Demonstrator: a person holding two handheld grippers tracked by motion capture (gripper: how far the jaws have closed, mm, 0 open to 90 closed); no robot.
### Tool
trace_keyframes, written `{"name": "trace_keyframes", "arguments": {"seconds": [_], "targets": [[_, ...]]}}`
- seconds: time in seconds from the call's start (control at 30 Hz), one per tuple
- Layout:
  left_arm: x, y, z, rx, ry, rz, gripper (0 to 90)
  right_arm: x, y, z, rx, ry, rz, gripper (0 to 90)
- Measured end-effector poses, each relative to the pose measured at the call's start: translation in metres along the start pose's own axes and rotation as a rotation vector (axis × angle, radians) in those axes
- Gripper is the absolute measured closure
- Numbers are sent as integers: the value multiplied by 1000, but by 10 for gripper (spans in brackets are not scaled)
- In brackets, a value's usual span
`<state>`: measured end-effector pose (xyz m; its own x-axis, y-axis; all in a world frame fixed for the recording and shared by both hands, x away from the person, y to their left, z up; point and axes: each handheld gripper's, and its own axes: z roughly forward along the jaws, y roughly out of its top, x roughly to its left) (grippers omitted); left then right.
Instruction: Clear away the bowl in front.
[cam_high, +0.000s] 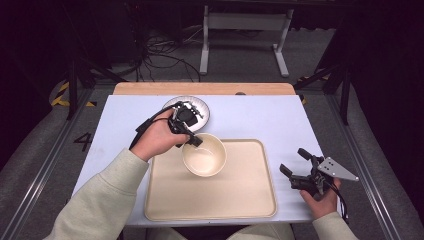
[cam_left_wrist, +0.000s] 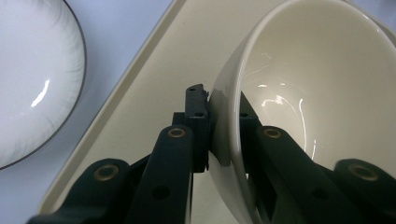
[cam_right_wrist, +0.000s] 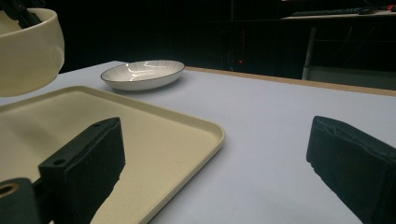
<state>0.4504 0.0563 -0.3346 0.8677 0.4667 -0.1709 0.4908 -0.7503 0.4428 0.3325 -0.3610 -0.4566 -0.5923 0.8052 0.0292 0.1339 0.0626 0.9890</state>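
Note:
A cream bowl (cam_high: 205, 156) hangs a little above the back left part of a cream tray (cam_high: 240, 200). My left gripper (cam_high: 192, 140) is shut on its near-left rim, one jaw inside and one outside. The left gripper view shows the rim of the bowl (cam_left_wrist: 303, 70) pinched in the gripper (cam_left_wrist: 222, 107), over the tray (cam_left_wrist: 154, 84). My right gripper (cam_high: 293, 160) rests open and holds nothing on the table to the right of the tray. In its own view the gripper (cam_right_wrist: 219, 149) frames the tray's corner (cam_right_wrist: 154, 135), with the bowl (cam_right_wrist: 28, 51) raised at upper left.
A white plate with a dark rim (cam_high: 200, 107) sits on the white table behind the tray, partly under my left hand. It is also in the left gripper view (cam_left_wrist: 32, 74) and the right gripper view (cam_right_wrist: 142, 72). A wooden strip (cam_high: 200, 88) runs along the table's far edge.

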Motion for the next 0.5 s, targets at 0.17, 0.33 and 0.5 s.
{"name": "trace_keyframes", "arguments": {"seconds": [0.17,0.33,0.5], "targets": [[-3,0,10,17,-5,12,827,0,0,0,0,1,-1,46],[-4,0,17,33,-5,9,826,0,0,0,0,1,0,46],[-6,-1,27,38,-16,-8,826,0,0,0,0,0,-1,46]]}}
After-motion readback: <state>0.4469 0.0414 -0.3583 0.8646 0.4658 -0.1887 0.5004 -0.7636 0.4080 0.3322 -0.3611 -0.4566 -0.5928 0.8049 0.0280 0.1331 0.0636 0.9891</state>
